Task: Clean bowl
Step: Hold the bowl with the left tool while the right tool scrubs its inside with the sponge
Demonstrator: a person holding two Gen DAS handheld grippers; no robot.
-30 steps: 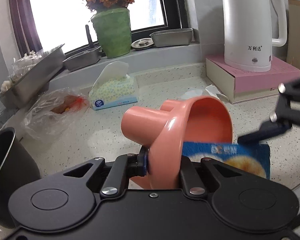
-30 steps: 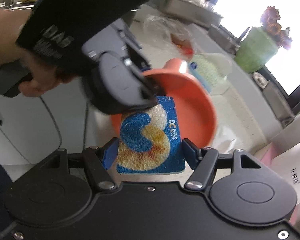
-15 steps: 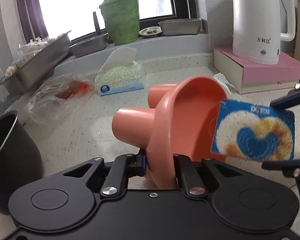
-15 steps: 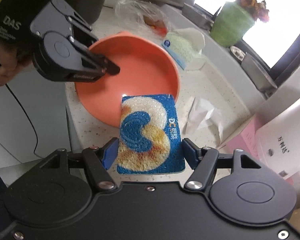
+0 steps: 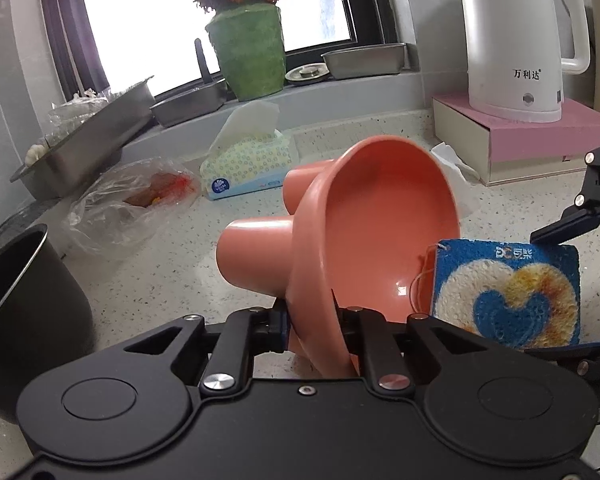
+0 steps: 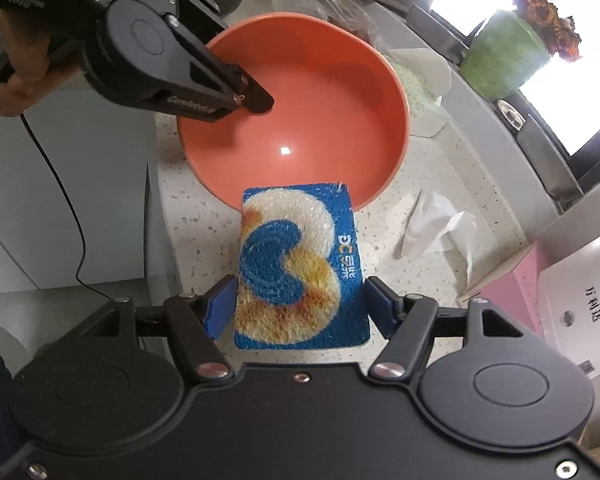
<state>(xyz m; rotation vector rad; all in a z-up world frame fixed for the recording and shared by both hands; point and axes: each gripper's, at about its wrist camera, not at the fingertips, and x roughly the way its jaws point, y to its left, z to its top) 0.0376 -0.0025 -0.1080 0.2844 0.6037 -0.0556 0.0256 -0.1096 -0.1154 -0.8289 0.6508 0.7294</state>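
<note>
Bowl tilted above the counter, rim pinched in my left hand-held gripper though its jaws are opening, cavity facing the sponge clamped in my right hand-held gripper, just beside the near rim.

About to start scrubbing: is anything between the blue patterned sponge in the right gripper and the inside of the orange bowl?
Nothing visible blocks it. The blue patterned sponge, clamped in the right gripper, sits just outside the orange plastic bowl, overlapping its near rim. The left gripper pinches the opposite rim, tilting the empty interior toward the sponge.
</note>
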